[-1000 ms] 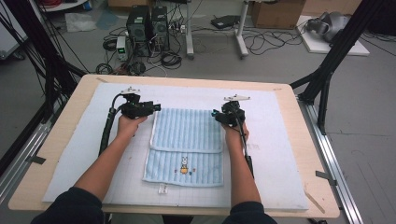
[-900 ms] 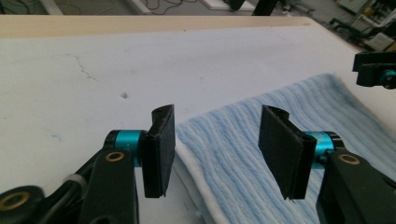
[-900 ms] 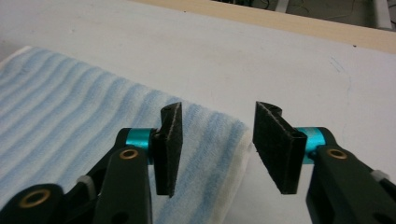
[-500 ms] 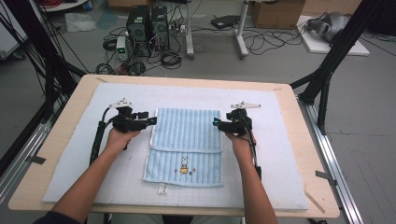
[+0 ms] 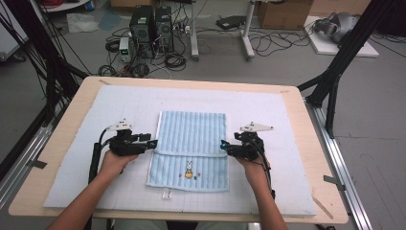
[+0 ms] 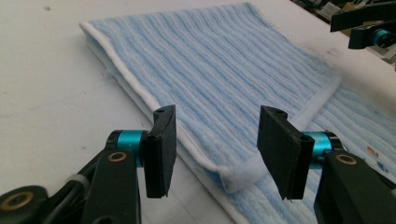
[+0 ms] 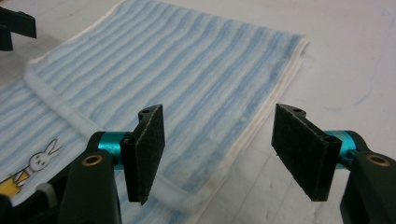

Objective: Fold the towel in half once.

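Note:
A light blue striped towel [image 5: 191,143] lies flat on the white mat, its far part folded over toward me, with a white hem across the middle. A small rabbit picture [image 5: 188,170] shows on the lower layer. My left gripper [image 5: 151,143] is at the towel's left edge by the hem. Its jaws have just been closing but stand open, and the upper layer's corner [image 6: 236,179] lies loose between them. My right gripper [image 5: 224,144] is at the right edge. Its jaws have just been opening, and the hemmed corner [image 7: 187,203] lies low between them, untouched.
The white mat [image 5: 95,110] covers most of the wooden table [image 5: 316,143]. A small white tag [image 5: 167,194] lies just in front of the towel. Black frame posts stand at both sides. Computers and cables sit on the floor beyond the far edge.
Both hands have slid along the towel's side edges toward me, from its far corners to the hem of the folded layer. The towel has not moved.

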{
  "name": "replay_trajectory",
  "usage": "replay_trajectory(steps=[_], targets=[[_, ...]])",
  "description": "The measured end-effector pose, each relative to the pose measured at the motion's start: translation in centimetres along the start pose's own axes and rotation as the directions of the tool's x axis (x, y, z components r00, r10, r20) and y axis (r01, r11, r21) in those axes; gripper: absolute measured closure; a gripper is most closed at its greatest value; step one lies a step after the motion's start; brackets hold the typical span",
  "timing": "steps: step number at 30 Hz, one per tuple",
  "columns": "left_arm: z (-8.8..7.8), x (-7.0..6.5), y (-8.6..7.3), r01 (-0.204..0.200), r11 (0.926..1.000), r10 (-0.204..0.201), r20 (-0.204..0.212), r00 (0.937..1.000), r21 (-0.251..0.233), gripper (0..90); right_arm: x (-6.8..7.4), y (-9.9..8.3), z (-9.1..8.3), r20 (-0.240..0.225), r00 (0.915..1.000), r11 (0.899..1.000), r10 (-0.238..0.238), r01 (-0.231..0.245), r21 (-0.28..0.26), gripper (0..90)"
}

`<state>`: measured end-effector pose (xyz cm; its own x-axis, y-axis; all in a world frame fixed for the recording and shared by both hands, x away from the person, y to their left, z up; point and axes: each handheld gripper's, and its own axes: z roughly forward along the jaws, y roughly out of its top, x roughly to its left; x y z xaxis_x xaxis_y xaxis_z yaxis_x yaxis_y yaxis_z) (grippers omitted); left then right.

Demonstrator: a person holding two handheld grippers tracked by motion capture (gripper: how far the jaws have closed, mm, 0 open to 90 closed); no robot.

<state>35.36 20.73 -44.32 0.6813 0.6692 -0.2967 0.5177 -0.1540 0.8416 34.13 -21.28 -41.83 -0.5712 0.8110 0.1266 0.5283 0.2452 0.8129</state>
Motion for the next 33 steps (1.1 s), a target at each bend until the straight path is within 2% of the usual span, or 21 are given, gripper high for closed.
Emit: replay_trajectory(steps=[2, 4, 5, 7, 11, 13, 18, 23, 27, 31, 33], targets=[[0.0, -0.1, -0.2, 0.001, 1.0, -0.001, -0.015, 0.9999, 0.008, 50.3, 0.3, -0.6, -0.3, 0.007, 1.0, 1.0, 0.0, 0.0, 0.001, 33.8], [0.0, -0.2, -0.6, 0.014, 0.9998, -0.014, -0.015, 0.9998, 0.011, 52.3, 0.4, -1.3, -0.6, 0.003, 0.9999, 1.0, 0.011, -0.011, -0.014, 33.9], [0.0, -0.4, -0.7, 0.013, 0.9998, -0.013, -0.01, 0.9999, 0.018, 52.3, 0.5, -1.6, -0.6, 0.008, 1.0, 1.0, 0.005, -0.005, -0.004, 33.9], [0.2, -0.8, -0.8, -0.002, 0.9994, 0.002, -0.009, 1.0, 0.035, 52.5, 0.6, -1.7, -0.7, 0.03, 0.9994, 1.0, -0.018, 0.018, 0.014, 34.0], [0.7, -1.2, -1.0, -0.022, 0.9979, 0.024, -0.026, 0.9994, 0.061, 55.3, 0.5, -1.7, -0.7, 0.028, 0.9995, 1.0, -0.01, 0.01, 0.005, 34.1], [0.8, -1.3, -1.0, -0.034, 0.9973, 0.036, -0.032, 0.9988, 0.066, 60.9, 0.5, -1.7, -0.7, 0.029, 0.9995, 1.0, -0.011, 0.011, 0.006, 34.1], [1.1, -1.9, -1.0, -0.079, 0.9927, 0.084, -0.059, 0.9947, 0.091, 82.7, 0.5, -1.7, -0.7, 0.028, 0.9996, 1.0, -0.009, 0.009, 0.003, 34.4], [0.9, -2.0, -0.9, -0.086, 0.993, 0.091, -0.054, 0.9944, 0.081, 87.1, 0.6, -1.7, -0.7, 0.025, 0.9996, 1.0, -0.013, 0.013, 0.003, 34.8], [0.1, -1.9, -0.5, -0.057, 0.9982, 0.057, -0.019, 0.9982, 0.02, 87.4, 0.5, -1.6, -0.9, 0.021, 0.9997, 1.0, -0.013, 0.013, -0.008, 35.8], [-0.4, -2.1, -0.2, -0.047, 0.9989, 0.047, 0.0, 0.9989, -0.006, 87.5, 0.5, -1.5, -1.5, 0.007, 0.9999, 1.0, -0.013, 0.013, -0.014, 44.0], [-0.4, -2.2, -0.2, -0.043, 0.9991, 0.043, 0.005, 0.9991, -0.005, 87.5, 0.6, -1.5, -1.4, -0.022, 0.9996, 1.0, -0.018, 0.018, 0.0, 45.6]])
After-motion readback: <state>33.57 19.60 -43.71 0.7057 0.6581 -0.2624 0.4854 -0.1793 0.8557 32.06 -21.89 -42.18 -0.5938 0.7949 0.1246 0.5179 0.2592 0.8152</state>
